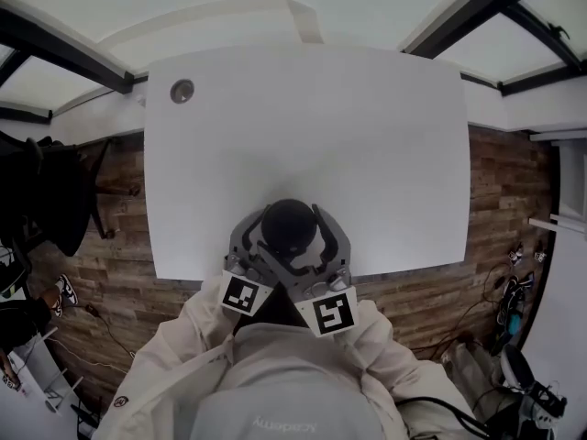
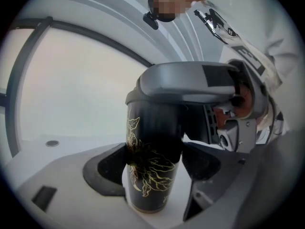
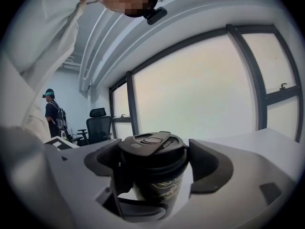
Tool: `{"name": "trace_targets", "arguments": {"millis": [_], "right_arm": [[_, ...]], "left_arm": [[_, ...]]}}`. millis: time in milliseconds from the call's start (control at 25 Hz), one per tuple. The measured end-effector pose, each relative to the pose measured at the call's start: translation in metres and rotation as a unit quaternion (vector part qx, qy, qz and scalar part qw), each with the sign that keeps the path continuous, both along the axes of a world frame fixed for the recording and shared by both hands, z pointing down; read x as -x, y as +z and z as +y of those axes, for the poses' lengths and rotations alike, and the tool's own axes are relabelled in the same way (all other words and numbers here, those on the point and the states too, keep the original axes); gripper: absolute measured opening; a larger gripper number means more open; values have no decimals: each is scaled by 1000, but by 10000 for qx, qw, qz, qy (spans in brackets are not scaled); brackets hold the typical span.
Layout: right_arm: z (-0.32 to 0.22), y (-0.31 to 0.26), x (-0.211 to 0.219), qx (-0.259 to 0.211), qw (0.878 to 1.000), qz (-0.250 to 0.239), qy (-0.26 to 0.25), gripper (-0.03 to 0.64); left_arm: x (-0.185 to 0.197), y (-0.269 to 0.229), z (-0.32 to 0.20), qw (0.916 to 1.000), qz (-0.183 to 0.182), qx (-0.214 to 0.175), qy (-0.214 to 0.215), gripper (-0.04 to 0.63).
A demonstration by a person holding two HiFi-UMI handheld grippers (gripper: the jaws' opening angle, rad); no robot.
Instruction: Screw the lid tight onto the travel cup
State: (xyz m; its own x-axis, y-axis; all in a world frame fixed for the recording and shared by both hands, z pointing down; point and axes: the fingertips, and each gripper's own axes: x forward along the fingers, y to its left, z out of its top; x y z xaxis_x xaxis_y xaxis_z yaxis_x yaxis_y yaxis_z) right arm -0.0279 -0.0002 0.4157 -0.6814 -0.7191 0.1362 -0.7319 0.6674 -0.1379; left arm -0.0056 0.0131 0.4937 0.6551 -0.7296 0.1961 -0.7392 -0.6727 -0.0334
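Observation:
A black travel cup [image 2: 152, 175] with a gold drawing stands upright on the white table [image 1: 367, 136], close to its front edge. A black flip-top lid [image 3: 151, 147] sits on the cup; in the head view the lid [image 1: 289, 225] hides the cup body. My left gripper [image 2: 153, 163] is shut on the cup body, with a pad pressed to each side. My right gripper [image 3: 153, 162] is shut on the lid's rim, higher up. In the left gripper view one grey finger [image 2: 186, 80] of the right gripper wraps the lid. Both grippers come in from the front edge and cross at the cup.
A round grommet [image 1: 182, 91] sits in the table's far left corner. Wooden floor [image 1: 110, 246] lies beside and in front of the table. In the right gripper view a person [image 3: 51, 111] and an office chair [image 3: 97, 124] stand far off by the windows.

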Motion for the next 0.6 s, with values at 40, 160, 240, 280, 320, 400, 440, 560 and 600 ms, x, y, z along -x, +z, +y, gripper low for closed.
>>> {"name": "trace_targets", "arguments": {"millis": [40,160,240,280,320,400,440,560,600], "right_arm": [[1,2,1,36,10000,27,60,428],[4,4,3,132,9999,9,-97,428],[7,2,3,175,9992,-105,-335,428],[9,-1,1,200,9984,-198,-491,428],[11,-3,0,225,9970,-278,-693,428],[15,-5,-4,254,9919,-281,-1212,429],[16,-4,-5,257,9882,-205,-1493,430],[13,-1,-7,248,9744,-7,-2234,430],[10,-2,-6,230,9697,-6,-2433,430]], "left_arm": [[1,0,0,10000,12,-22,-27,367],[2,-1,-1,10000,28,-52,33,367],[3,-2,0,9999,31,-43,139,367],[3,-2,0,9998,51,-32,200,367],[3,-2,0,9996,83,-25,273,367],[3,-2,-1,9988,182,30,444,367],[2,-2,-1,9982,225,78,548,367],[1,-1,0,9950,240,151,958,367],[2,0,-1,9937,251,190,1079,367]]}}
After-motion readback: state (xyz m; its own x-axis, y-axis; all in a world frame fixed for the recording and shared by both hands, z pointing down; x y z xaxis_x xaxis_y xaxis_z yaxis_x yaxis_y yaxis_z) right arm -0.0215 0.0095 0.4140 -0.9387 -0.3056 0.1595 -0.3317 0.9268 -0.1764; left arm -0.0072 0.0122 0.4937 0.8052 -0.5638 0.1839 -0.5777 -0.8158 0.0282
